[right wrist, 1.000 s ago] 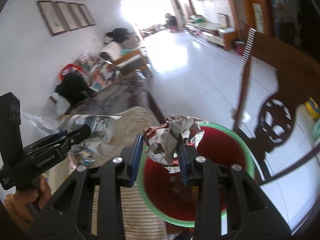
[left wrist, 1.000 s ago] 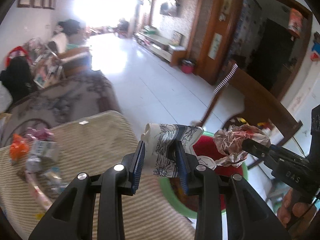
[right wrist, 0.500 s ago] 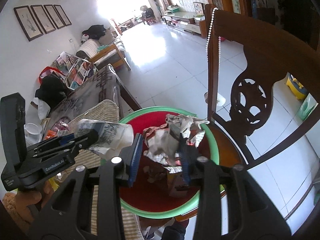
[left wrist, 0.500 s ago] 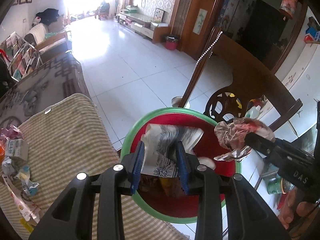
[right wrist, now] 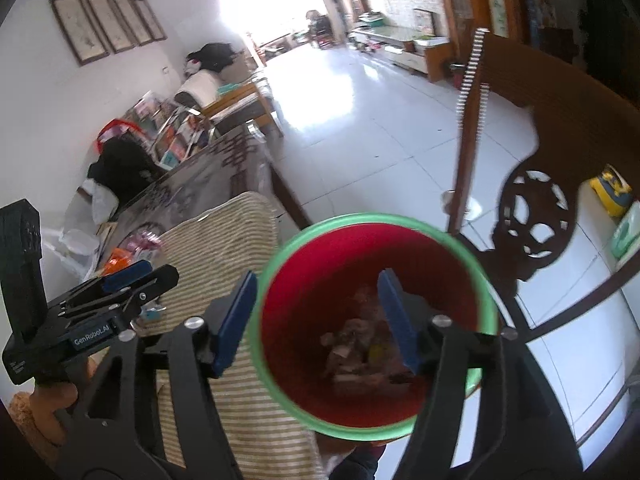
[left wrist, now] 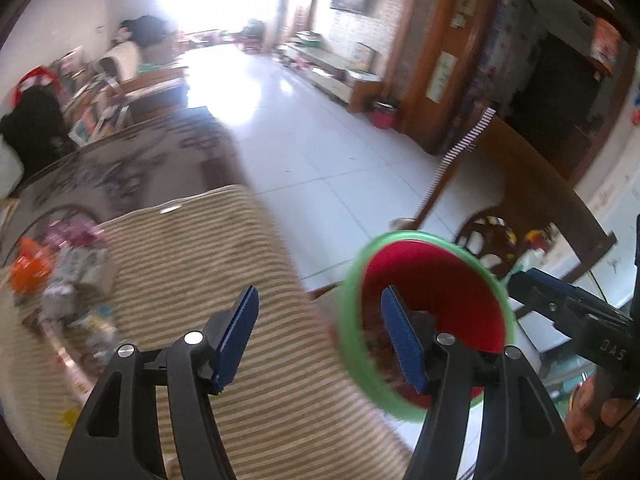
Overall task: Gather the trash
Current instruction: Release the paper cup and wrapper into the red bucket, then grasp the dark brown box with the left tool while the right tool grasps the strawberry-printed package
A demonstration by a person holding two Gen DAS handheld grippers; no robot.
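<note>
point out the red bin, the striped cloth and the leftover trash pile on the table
red bin [right wrist: 478, 280]: right wrist view, on its green rim.
striped cloth [left wrist: 192, 264]: left wrist view, on a bare part of its middle.
leftover trash pile [left wrist: 60, 276]: left wrist view, on the blurred wrappers at its centre.

A striped cloth [right wrist: 224, 240] is covering the near end of the table [right wrist: 200, 176]. A carved wooden chair [right wrist: 536, 216] is standing right of the table, and four framed pictures [right wrist: 108, 32] are hanging on the wall behind it.
</note>
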